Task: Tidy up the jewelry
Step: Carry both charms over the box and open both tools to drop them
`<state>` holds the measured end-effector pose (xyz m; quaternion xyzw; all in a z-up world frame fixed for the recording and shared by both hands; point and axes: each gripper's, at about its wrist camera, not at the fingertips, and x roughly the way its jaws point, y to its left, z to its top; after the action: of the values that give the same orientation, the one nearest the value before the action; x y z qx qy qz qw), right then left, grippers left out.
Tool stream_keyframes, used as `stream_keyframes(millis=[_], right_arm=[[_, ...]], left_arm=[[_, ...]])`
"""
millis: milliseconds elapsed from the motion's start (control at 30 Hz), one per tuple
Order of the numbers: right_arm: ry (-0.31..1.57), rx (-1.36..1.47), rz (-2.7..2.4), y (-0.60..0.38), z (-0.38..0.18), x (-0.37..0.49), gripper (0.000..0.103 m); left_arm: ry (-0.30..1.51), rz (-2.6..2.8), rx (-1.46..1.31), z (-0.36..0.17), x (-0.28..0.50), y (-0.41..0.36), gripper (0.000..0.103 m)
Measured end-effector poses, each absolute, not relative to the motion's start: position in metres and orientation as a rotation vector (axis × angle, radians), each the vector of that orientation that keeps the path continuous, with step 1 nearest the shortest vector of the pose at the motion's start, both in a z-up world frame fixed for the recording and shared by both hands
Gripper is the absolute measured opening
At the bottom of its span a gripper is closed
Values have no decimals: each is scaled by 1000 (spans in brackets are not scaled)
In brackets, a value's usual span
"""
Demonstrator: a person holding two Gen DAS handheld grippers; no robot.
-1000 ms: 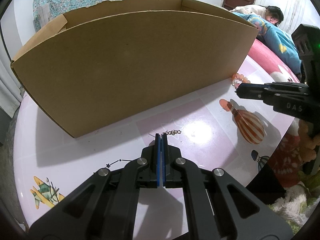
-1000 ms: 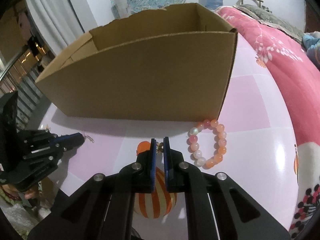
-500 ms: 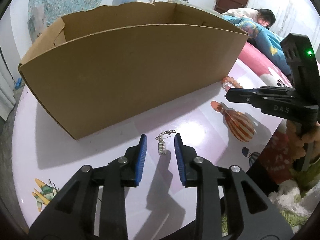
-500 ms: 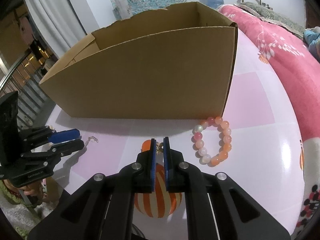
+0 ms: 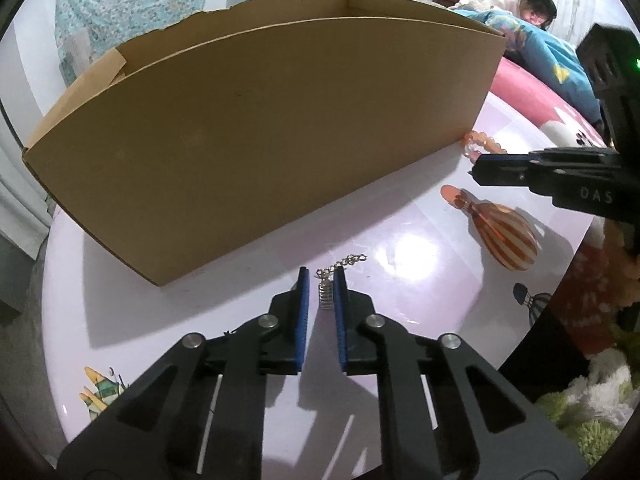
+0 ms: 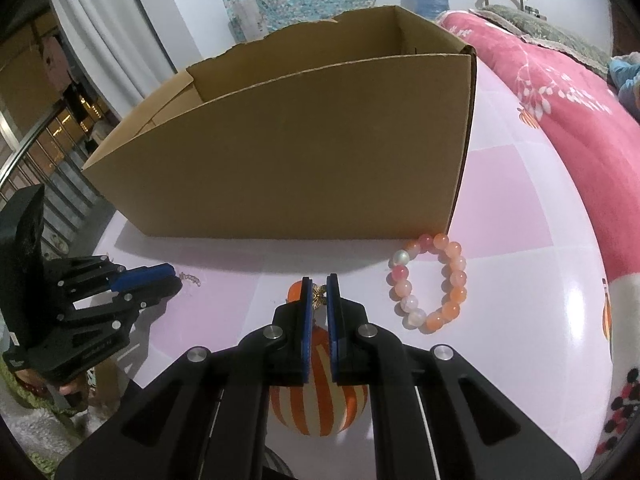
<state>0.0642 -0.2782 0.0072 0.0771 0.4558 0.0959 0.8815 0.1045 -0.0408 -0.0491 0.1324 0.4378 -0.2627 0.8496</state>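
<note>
Cardboard forms the open-topped box [image 5: 260,136] standing at the back of the pink table [image 5: 140,320], with every piece of jewelry lying outside it along its front wall. At the left, the left gripper [image 5: 320,280] has just been closing, its blue pads now straddling a small silver charm [image 5: 325,294] on a short chain with a gap on the left side. Further right, the right gripper [image 6: 319,290] is pinched onto a small gold ornament [image 6: 319,293], and the orange-and-pink bead bracelet [image 6: 430,282] lies flat by the box's right corner.
</note>
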Motion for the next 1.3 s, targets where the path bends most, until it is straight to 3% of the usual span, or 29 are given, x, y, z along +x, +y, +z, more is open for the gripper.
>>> stream_keyframes(millis=[367, 500, 667, 1300], right_arm=[[929, 164, 192, -278, 12, 56, 7], [924, 167, 188, -279, 14, 54, 7], [909, 166, 185, -279, 19, 51, 7], [837, 205, 234, -277, 52, 41, 7]], left_arm=[[919, -548, 306, -48, 106, -50, 9], [893, -546, 312, -49, 102, -48, 2], [874, -548, 299, -49, 97, -40, 2], [703, -565, 210, 26, 75, -16, 1]])
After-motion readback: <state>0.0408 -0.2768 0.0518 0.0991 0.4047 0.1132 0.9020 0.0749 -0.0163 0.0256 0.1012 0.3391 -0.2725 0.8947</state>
